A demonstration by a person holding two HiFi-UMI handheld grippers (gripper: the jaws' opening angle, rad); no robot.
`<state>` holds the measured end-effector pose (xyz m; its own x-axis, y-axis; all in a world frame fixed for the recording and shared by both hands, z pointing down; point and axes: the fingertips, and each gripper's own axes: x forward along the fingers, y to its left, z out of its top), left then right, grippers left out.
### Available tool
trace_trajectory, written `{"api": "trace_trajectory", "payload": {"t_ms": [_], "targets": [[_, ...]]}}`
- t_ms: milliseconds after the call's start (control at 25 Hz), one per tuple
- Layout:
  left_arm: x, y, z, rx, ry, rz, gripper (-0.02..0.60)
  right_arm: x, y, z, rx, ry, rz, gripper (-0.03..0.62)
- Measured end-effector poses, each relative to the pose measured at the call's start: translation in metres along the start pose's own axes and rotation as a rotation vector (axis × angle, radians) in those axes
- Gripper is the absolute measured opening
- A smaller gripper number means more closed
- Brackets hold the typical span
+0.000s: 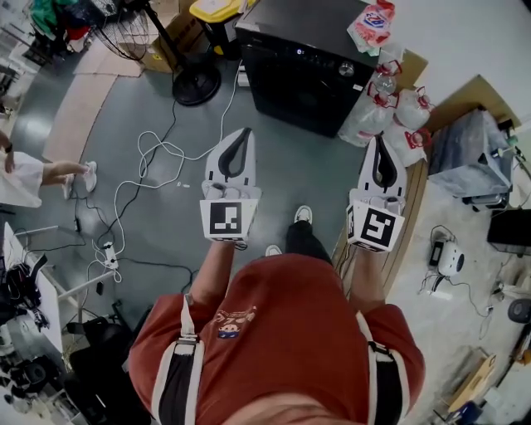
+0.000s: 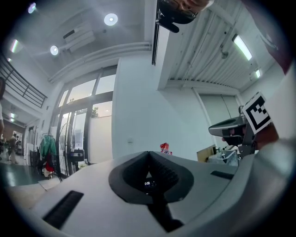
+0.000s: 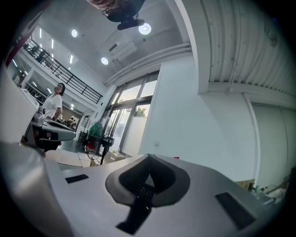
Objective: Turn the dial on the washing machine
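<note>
– On the grey floor (image 1: 315,170), at the far side, what is seen?
– A black washing machine (image 1: 303,66) is seen there, near the top of the head view. Its dial (image 1: 346,70) is found at the right end of the front panel, next to a row of small lights. A printed pouch (image 1: 372,23) is laid on the lid, and tied plastic bags (image 1: 390,112) are stacked just beside the right side of the machine.
– How are the tongs held?
– Both are raised in front of the red shirt (image 1: 282,315) and pointed toward the machine, well apart from it. The left tongs (image 1: 246,133) are closed, tip against tip, and nothing is held. In the left gripper view a small lit display (image 2: 147,183) is visible through the hollow behind the tips. The right tongs (image 1: 380,141) are fully closed as well, and nothing is gripped between them.
– Is the dial touched?
– No, it is touched by neither.
– What else is noticed on the floor?
– White cables (image 1: 153,158) are spread at the left, and a fan base (image 1: 197,85) is placed near the left corner of the machine. Another person (image 1: 25,178) is partly seen at the left edge.
</note>
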<state>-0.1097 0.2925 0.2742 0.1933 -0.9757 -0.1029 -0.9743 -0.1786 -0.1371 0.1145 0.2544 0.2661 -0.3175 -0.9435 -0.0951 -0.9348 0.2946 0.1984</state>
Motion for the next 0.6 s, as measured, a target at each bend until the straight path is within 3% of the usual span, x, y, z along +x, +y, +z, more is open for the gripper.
{"api": "trace_trajectory", "payload": {"t_ms": [600], "targets": [[0.162,-0.045,-0.012,0.043,0.023,-0.034,0.011,0.116,-0.106,-0.056,0.073,0.032,-0.015,0.008]]}}
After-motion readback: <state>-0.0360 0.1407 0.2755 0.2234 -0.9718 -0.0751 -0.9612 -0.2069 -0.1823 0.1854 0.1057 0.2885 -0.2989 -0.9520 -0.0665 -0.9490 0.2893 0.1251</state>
